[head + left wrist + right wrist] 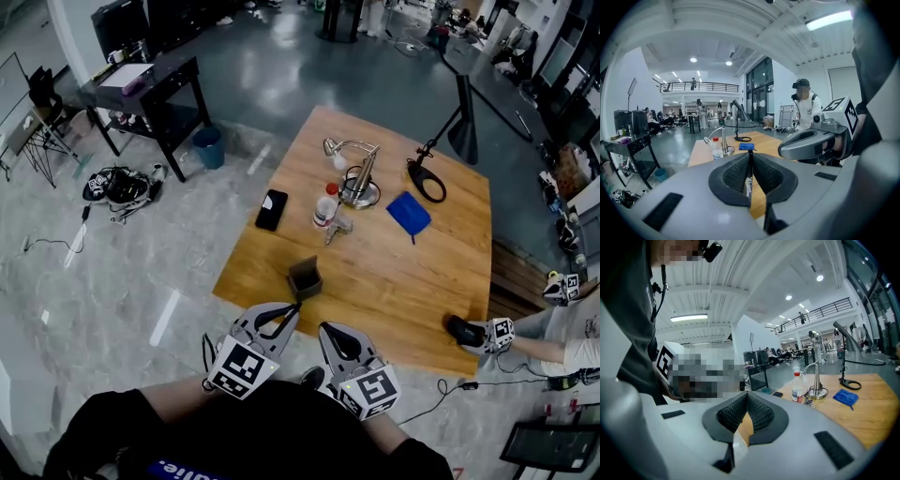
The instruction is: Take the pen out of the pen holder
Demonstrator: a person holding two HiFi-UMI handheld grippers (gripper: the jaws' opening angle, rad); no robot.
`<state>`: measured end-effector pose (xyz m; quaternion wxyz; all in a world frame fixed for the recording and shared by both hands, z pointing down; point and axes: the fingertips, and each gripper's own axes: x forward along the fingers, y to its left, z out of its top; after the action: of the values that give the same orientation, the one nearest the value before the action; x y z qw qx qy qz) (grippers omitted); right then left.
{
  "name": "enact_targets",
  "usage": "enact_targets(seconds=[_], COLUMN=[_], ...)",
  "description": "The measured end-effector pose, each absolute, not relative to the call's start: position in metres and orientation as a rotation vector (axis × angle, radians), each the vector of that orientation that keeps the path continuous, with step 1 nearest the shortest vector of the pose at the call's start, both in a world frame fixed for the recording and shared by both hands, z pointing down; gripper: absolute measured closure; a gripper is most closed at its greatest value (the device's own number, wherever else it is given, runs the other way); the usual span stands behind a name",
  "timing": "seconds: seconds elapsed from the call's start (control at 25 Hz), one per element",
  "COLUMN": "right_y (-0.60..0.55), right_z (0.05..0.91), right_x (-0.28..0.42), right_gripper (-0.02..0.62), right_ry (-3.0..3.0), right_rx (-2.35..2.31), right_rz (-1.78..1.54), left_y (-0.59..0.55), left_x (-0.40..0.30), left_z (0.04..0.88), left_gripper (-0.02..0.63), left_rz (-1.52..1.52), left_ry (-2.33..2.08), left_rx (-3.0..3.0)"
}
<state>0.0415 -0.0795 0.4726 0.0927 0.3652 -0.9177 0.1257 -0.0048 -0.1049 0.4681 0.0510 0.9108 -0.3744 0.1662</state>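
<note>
At the bench's (412,281) near edge, the left tool (286,313) pinches the pen (749,174), apparently clear of the pen holder (305,279) at its one o'clock. The right tool (330,331) is pressed together, empty. Extraction looks done; next likely calls for laying the pen down.

Head camera looks steeply down on the table (394,272); gripper cameras skim across it (low, close).
</note>
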Motion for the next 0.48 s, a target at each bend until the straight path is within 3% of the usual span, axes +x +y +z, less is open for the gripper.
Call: enact_targets(seconds=[0.48], right_y=[-0.076], right_z=[0.464], right_x=[0.043], right_gripper=[0.589], right_ry=[-2.722], right_rx=[1.093], right_rz=[0.35], left_y=[-0.103], left_x=[-0.004], left_z=[0.457], left_gripper=[0.572], left_rz=[0.482], left_ry=[-1.135], left_rx=[2.791])
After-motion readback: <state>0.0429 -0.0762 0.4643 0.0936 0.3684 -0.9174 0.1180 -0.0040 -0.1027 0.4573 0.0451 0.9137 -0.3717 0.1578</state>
